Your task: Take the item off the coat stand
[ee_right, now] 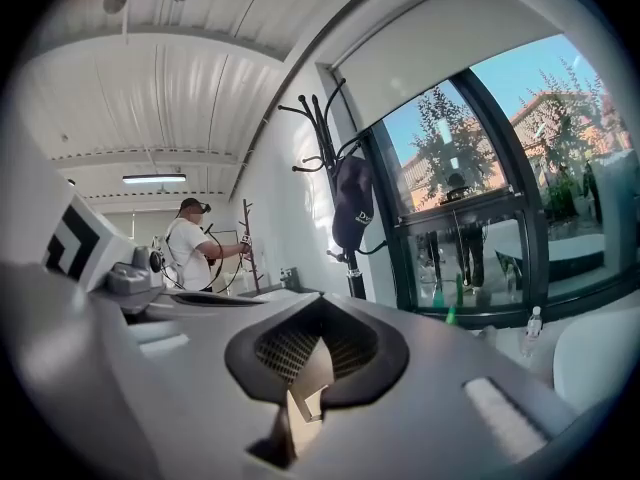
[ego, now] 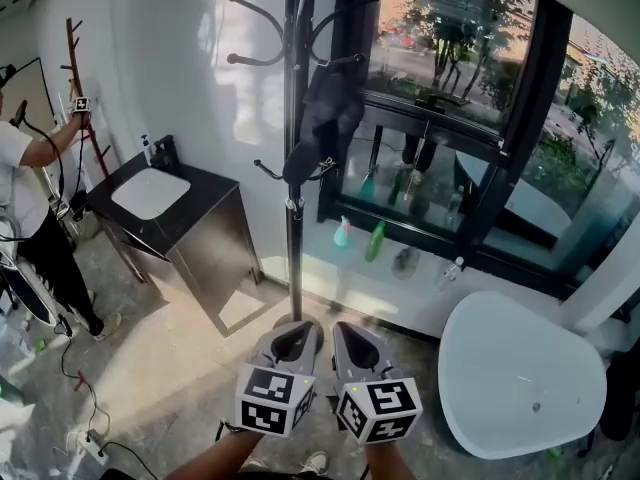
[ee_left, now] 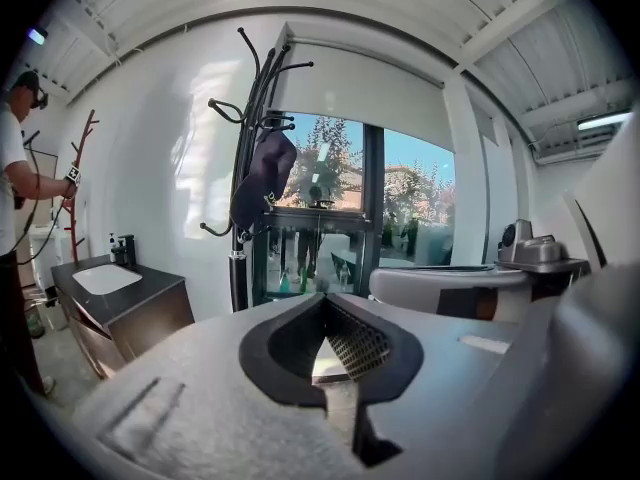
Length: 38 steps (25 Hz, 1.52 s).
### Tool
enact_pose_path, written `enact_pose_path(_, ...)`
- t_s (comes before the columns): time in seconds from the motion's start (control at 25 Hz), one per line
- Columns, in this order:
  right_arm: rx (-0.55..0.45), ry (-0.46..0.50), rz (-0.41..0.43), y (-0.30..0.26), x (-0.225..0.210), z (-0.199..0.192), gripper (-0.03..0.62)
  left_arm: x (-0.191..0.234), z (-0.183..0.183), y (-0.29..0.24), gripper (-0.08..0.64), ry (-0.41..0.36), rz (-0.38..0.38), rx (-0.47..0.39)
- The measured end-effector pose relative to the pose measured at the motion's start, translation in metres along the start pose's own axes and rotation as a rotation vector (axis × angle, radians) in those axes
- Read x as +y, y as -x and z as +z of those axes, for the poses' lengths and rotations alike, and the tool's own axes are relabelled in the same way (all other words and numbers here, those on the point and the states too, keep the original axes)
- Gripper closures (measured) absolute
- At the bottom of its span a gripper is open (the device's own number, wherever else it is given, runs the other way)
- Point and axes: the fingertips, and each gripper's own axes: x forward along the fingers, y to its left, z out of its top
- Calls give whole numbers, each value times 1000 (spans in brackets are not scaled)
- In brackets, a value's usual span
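A black coat stand rises straight ahead against the white wall. A black cap-like item hangs on one of its middle hooks. It also shows in the left gripper view as the same dark item and in the right gripper view as the item with white print. My left gripper and right gripper are held side by side low down, near the stand's base and well below the item. Both are shut and empty, as their own views show: left gripper, right gripper.
A dark cabinet with a white sink stands left of the stand. A person works at a wooden coat stand further left. A black-framed window is to the right, bottles at its foot, a white rounded tub nearer right.
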Motion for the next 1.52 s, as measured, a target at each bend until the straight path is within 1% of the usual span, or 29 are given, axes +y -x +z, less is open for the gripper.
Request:
enact_pose_path(0.16,3,-1,16,-6,-14,4,586,-2,3,-10,558,4,21,3)
enact_pose_path(0.36,17,13,32,-21,-26,5,589,-1,7,-27,558,14,21,4)
enact_pose_path(0.56,18,47,43,-47,-35,16,589,17,18,-49,558,9,28,-4)
enact_pose_path(0.68,17,78,41,-67,-43,25,589,28,29,-68,558,14,16,-16)
enact_pose_path(0.8,7,97,28,-86,-54,38,591,37,41,-88,558,18,-7,-28)
enact_pose_path(1.08,-32,101,7,-130,-74,70,596,68,69,-126,558,10,-41,-52)
enact_pose_path(1.28,-72,94,11,-160,-76,100,593,93,90,-141,558,-21,-58,-73)
enact_pose_path(1.52,-141,104,6,-184,-87,144,577,111,101,-152,558,-36,-70,-78)
